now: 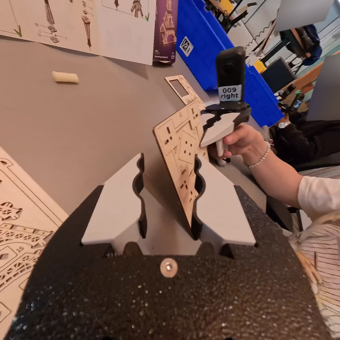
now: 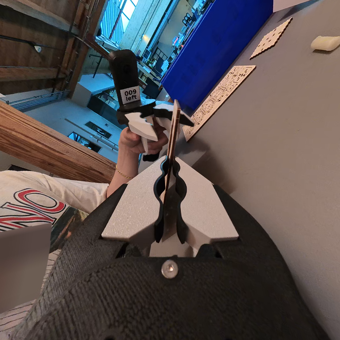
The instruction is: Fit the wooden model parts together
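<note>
A thin wooden part sheet [image 1: 184,147] with cut squares and slots is held upright above the grey table [image 1: 73,119]. My right gripper [image 2: 171,160] is shut on one edge of it; the sheet [image 2: 174,117] shows edge-on there. In the left wrist view the right gripper [image 1: 211,127] clamps the sheet's far upper corner. My left gripper [image 1: 169,156] is open wide, with the sheet's near part standing between its fingers, close against the right-hand finger [image 1: 217,198]. The left gripper also shows in the right wrist view [image 2: 174,132], open around the sheet's far end.
More wooden part sheets lie on the table, at lower left [image 1: 18,230] and as an emptied frame [image 1: 182,88]. Instruction sheets [image 1: 55,18], a purple box [image 1: 165,33] and a blue bin [image 1: 211,46] stand behind. A white ribbed piece [image 1: 64,76] lies apart. A small square part [image 2: 272,36] lies nearby. The gap from one gripper's tips to the other's is roughly 5 centimetres. The white ribbed piece [image 1: 64,76] lies around 15 centimetres away from my left fingertips. Look for it in the right wrist view [image 2: 316,44] too.
</note>
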A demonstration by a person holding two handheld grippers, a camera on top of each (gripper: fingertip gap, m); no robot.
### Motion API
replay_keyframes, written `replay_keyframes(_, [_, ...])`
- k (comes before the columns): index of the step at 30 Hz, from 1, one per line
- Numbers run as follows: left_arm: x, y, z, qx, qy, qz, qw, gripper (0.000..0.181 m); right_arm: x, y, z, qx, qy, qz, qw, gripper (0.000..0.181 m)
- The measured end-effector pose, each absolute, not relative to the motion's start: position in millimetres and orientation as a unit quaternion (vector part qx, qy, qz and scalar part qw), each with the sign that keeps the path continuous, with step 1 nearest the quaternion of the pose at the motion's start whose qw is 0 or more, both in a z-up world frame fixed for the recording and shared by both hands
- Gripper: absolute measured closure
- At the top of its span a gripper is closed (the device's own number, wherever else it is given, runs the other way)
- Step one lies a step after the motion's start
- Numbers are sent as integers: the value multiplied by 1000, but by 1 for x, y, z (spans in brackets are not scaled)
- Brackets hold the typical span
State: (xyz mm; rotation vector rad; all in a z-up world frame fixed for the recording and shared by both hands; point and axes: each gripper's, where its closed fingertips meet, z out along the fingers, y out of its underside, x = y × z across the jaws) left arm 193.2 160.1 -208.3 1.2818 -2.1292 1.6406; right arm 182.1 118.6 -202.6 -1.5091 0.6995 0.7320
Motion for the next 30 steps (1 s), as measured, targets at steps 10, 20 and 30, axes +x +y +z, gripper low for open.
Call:
replay_keyframes(10, [191,153,-220,430,-732,523,73,129,178,119,-200,-657,289,325,616,180])
replay_keyframes(20, [193,158,-218,437,-724,529,77,128,184,119,-205,-657,311,314,610,179])
replay_keyframes(30, [188,186,-214,431,-757,490,32,129,187,120,-209,-660,323,308,604,179])
